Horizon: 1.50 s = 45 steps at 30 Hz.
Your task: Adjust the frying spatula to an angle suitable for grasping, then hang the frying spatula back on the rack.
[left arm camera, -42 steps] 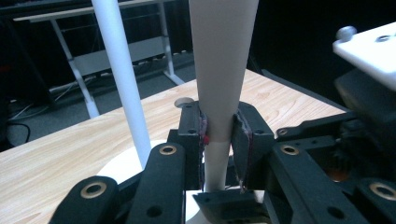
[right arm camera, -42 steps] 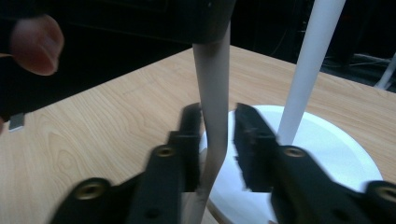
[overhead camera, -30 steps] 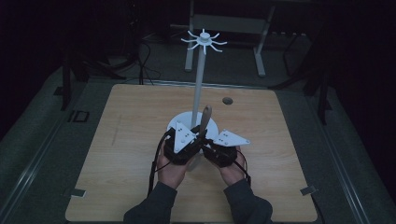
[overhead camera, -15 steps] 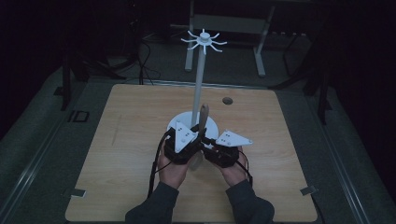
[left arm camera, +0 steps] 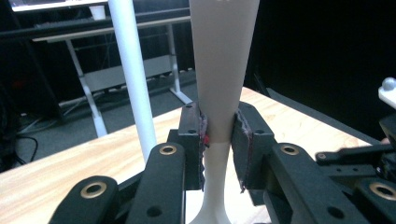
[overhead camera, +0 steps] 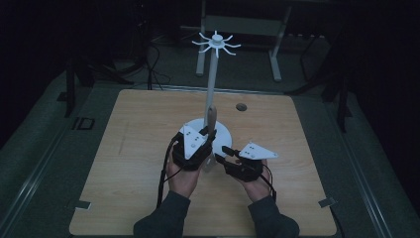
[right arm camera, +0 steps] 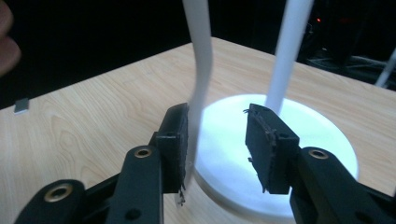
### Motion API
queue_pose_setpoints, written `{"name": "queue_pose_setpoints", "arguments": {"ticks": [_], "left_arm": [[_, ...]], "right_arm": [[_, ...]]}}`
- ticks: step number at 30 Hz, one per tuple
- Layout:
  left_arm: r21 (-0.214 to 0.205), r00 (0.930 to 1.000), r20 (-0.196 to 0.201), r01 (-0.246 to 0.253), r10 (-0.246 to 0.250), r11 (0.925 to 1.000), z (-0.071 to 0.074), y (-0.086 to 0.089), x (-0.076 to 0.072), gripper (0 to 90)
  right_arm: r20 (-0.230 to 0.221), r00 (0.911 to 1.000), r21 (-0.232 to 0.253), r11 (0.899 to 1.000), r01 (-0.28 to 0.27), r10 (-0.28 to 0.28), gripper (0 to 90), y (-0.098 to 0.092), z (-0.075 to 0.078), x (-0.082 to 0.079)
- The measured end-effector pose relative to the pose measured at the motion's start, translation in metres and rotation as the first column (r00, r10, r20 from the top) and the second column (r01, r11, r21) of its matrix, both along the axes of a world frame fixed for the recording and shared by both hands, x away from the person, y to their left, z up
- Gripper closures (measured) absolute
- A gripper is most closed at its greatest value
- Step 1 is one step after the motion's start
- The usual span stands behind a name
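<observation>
A white stand rises from the middle of the wooden table (overhead camera: 124, 163), with a round base (overhead camera: 225, 133), a tall pole (overhead camera: 213, 79) and a ring of hooks (overhead camera: 216, 42) on top. My left gripper (overhead camera: 205, 136) (left arm camera: 219, 135) is shut on a long white tapered utensil (overhead camera: 211, 119) (left arm camera: 222, 70), held upright just in front of the pole (left arm camera: 133, 70). My right gripper (overhead camera: 223, 153) (right arm camera: 215, 140) is open beside it. The utensil's thin lower part (right arm camera: 201, 56) lies against its left jaw, with a gap to the other jaw. The base (right arm camera: 299, 140) and pole (right arm camera: 292, 46) stand behind.
A small dark round spot (overhead camera: 241, 106) sits on the table right of the pole. Grey tabs mark the front corners (overhead camera: 81, 204). A white metal frame (overhead camera: 237, 25) stands on the floor beyond the far edge. Cables trail from both grippers along the person's wrists.
The utensil's top has drifted slightly left toward the pole. Both hands have barely moved.
</observation>
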<state>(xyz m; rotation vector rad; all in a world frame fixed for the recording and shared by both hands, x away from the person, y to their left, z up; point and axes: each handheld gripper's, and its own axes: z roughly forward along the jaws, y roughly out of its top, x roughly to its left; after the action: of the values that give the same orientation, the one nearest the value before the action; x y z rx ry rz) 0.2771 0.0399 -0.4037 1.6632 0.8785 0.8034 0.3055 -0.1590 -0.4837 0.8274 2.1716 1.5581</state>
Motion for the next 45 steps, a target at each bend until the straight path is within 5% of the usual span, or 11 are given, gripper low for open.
{"name": "queue_pose_setpoints", "arguments": {"ticks": [17,34,45], "left_arm": [[-0.026,0.998,0.027,-0.057,0.058,0.998,0.017,-0.005,0.005,75.0],[-0.034,0.9935,0.016,-0.112,0.112,0.9932,0.038,-0.008,0.014,74.9],[-0.017,0.9844,0.04,-0.171,0.171,0.9852,0.055,-0.017,0.025,74.8]], "right_arm": [[-0.058,0.9937,-0.028,0.995,0.095,-0.096,56.3,-0.041,-0.021,-0.004],[-0.08,0.9873,-0.105,0.986,0.129,-0.137,53.2,-0.044,-0.038,-0.007],[-0.093,0.986,-0.101,0.987,0.129,-0.138,52.9,-0.045,-0.04,-0.008]]}}
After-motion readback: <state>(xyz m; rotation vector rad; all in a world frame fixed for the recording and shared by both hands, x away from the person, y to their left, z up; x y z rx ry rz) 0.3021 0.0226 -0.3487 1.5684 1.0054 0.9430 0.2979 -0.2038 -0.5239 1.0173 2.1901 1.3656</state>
